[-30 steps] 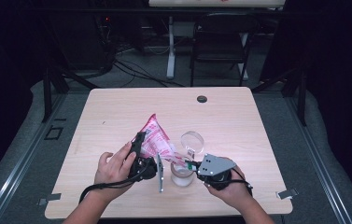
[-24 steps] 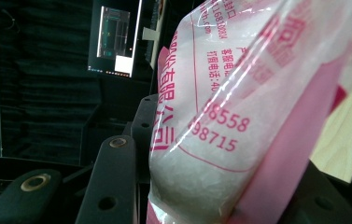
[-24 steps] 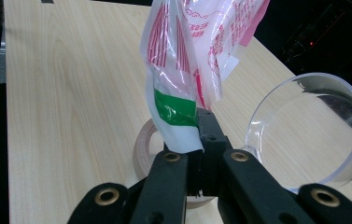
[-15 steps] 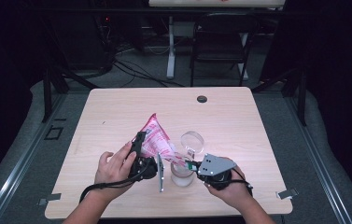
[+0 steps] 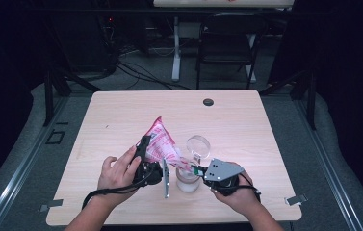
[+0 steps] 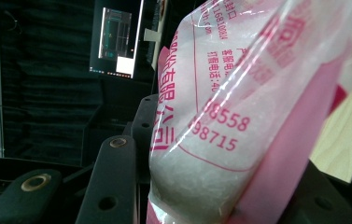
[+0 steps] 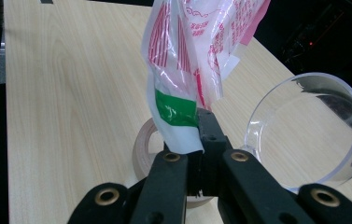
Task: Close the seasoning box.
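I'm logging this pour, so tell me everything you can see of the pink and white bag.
The bag is thin clear plastic printed with pink-red characters and digits, with a green patch near one corner. White granules fill its lower part. It is held tilted above the table: the left gripper clamps its bulging body, the right gripper pinches the lower corner over a clear cup.

Pale wooden table (image 5: 121,120), black round cap (image 5: 208,102) near its far edge, folding chair (image 5: 227,45) beyond.

The pink bag (image 5: 162,144) and both grippers, left (image 5: 146,166) and right (image 5: 199,169), sit where they were a second ago; nothing visibly moves.
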The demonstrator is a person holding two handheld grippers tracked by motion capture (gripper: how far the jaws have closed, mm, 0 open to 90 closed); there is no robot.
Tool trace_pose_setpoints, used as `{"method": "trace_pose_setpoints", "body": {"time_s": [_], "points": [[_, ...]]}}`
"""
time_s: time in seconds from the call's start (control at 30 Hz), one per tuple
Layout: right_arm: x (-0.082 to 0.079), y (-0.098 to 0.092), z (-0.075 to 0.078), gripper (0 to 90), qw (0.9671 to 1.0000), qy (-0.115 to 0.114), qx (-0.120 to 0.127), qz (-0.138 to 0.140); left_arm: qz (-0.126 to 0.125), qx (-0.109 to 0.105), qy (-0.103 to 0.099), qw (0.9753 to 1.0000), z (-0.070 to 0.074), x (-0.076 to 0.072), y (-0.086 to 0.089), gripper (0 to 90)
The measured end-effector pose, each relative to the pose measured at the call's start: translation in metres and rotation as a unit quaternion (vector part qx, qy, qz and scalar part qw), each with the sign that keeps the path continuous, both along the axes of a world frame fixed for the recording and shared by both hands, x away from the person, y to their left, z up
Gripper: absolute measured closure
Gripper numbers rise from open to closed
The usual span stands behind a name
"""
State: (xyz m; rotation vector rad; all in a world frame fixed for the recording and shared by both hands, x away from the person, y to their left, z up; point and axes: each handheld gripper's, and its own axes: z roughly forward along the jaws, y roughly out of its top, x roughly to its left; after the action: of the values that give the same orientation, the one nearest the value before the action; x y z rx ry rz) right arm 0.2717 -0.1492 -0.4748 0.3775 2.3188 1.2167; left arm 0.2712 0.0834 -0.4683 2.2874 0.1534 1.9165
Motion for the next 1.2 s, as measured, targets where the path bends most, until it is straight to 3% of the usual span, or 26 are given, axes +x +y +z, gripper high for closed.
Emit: {"method": "trace_pose_setpoints", "body": {"time_s": [1.2], "points": [[0.0008, -0.0001, -0.0017, 90.0, 1.0, 0.0, -0.006, -0.001, -0.003, 0.007, -0.003, 1.0, 0.0016, 0.0005, -0.0019, 62.3]]}}
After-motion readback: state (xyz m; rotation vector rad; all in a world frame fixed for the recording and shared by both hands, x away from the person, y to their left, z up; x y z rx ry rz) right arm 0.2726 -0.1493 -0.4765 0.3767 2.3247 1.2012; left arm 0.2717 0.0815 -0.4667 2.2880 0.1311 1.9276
